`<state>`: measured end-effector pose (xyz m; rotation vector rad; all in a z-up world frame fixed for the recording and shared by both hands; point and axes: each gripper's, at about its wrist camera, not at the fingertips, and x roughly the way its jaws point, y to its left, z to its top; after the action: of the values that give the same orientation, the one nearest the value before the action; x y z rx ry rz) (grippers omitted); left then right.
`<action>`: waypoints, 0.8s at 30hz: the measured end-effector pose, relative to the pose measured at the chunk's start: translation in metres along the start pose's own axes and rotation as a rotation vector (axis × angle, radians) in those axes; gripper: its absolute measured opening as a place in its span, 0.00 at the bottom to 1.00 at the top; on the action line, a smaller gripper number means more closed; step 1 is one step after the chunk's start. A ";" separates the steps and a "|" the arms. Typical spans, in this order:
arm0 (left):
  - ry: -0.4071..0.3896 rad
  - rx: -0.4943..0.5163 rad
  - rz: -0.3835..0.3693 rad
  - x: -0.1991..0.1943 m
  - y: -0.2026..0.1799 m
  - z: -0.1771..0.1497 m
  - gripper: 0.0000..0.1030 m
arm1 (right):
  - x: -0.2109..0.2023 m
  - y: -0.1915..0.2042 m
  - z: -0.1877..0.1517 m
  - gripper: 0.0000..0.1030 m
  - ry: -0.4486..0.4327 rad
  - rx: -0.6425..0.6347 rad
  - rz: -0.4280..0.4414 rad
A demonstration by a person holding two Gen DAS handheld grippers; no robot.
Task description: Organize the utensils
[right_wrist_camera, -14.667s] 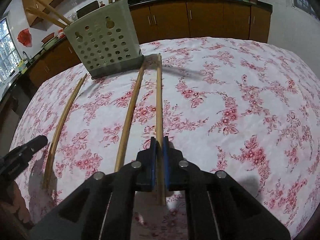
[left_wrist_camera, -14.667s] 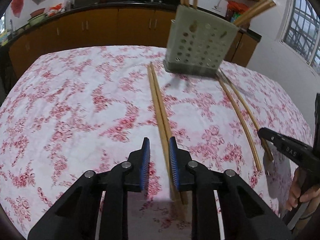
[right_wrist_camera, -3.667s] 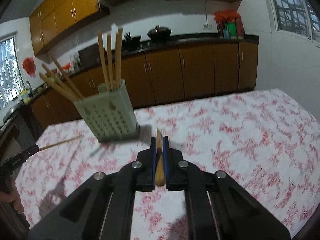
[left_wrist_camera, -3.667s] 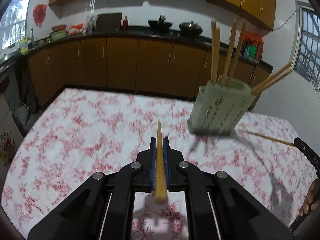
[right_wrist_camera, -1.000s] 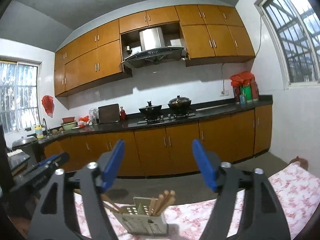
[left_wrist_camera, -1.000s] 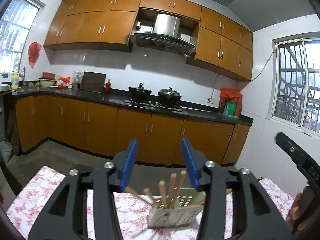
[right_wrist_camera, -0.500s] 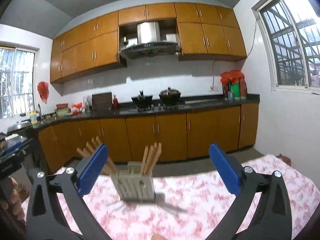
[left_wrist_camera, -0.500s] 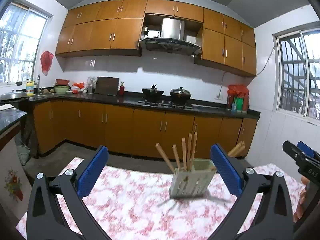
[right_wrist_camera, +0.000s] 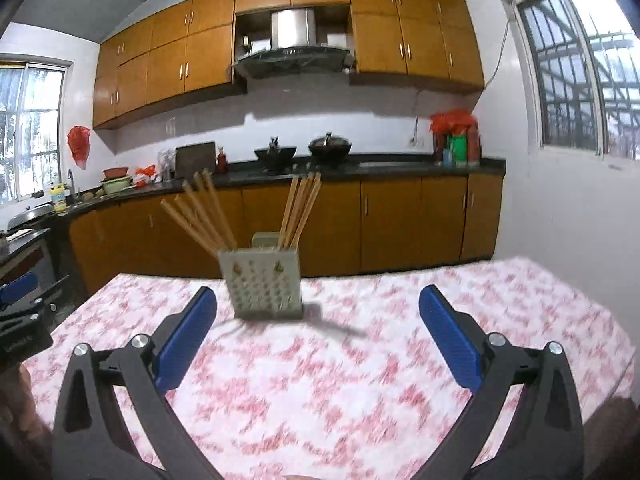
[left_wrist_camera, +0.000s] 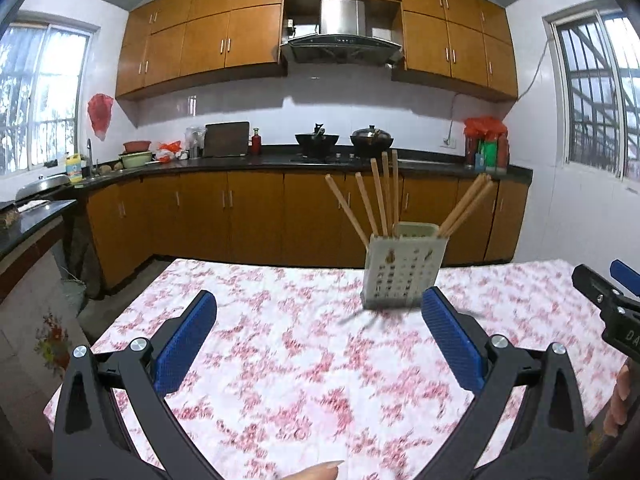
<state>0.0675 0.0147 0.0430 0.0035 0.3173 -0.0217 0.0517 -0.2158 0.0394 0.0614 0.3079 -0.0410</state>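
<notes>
A pale perforated utensil holder (left_wrist_camera: 402, 270) stands upright on the floral tablecloth (left_wrist_camera: 304, 364), with several wooden chopsticks (left_wrist_camera: 380, 196) sticking out of its top. It also shows in the right wrist view (right_wrist_camera: 265, 286) with its chopsticks (right_wrist_camera: 204, 212). My left gripper (left_wrist_camera: 320, 346) is wide open and empty, held back from the holder above the near part of the table. My right gripper (right_wrist_camera: 318, 344) is wide open and empty too. The right gripper's tip shows at the right edge of the left view (left_wrist_camera: 608, 300), the left gripper's tip at the left edge of the right view (right_wrist_camera: 24, 304).
The table (right_wrist_camera: 360, 380) has its far edge just behind the holder. Beyond it run brown kitchen cabinets (left_wrist_camera: 248, 216) and a dark counter with pots (left_wrist_camera: 320, 146). A second counter (left_wrist_camera: 24, 224) stands at the left. A fingertip (left_wrist_camera: 316, 472) shows at the bottom edge.
Both grippers have pulled back and lowered their aim, so more of the table shows. The holder with its chopsticks now looks farther off. Both stay wide open and empty.
</notes>
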 end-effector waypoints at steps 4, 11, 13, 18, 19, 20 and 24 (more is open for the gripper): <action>0.020 0.021 -0.007 -0.002 -0.004 -0.017 0.98 | 0.003 0.007 -0.019 0.96 0.059 -0.033 0.011; 0.063 0.032 -0.004 -0.003 -0.006 -0.039 0.98 | 0.009 0.013 -0.040 0.96 0.116 -0.037 0.033; 0.074 0.033 -0.001 -0.002 -0.006 -0.042 0.98 | 0.009 0.013 -0.043 0.96 0.125 -0.037 0.030; 0.096 0.023 0.000 -0.002 -0.005 -0.049 0.98 | 0.011 0.010 -0.050 0.96 0.145 -0.022 0.021; 0.099 0.023 -0.001 -0.002 -0.005 -0.050 0.98 | 0.011 0.010 -0.051 0.96 0.148 -0.019 0.019; 0.100 0.023 -0.002 -0.003 -0.005 -0.051 0.98 | 0.011 0.009 -0.052 0.96 0.151 -0.018 0.019; 0.108 0.022 0.001 -0.002 -0.006 -0.051 0.98 | 0.013 0.008 -0.054 0.96 0.158 -0.016 0.019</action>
<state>0.0491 0.0095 -0.0051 0.0268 0.4251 -0.0242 0.0479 -0.2043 -0.0152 0.0514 0.4656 -0.0148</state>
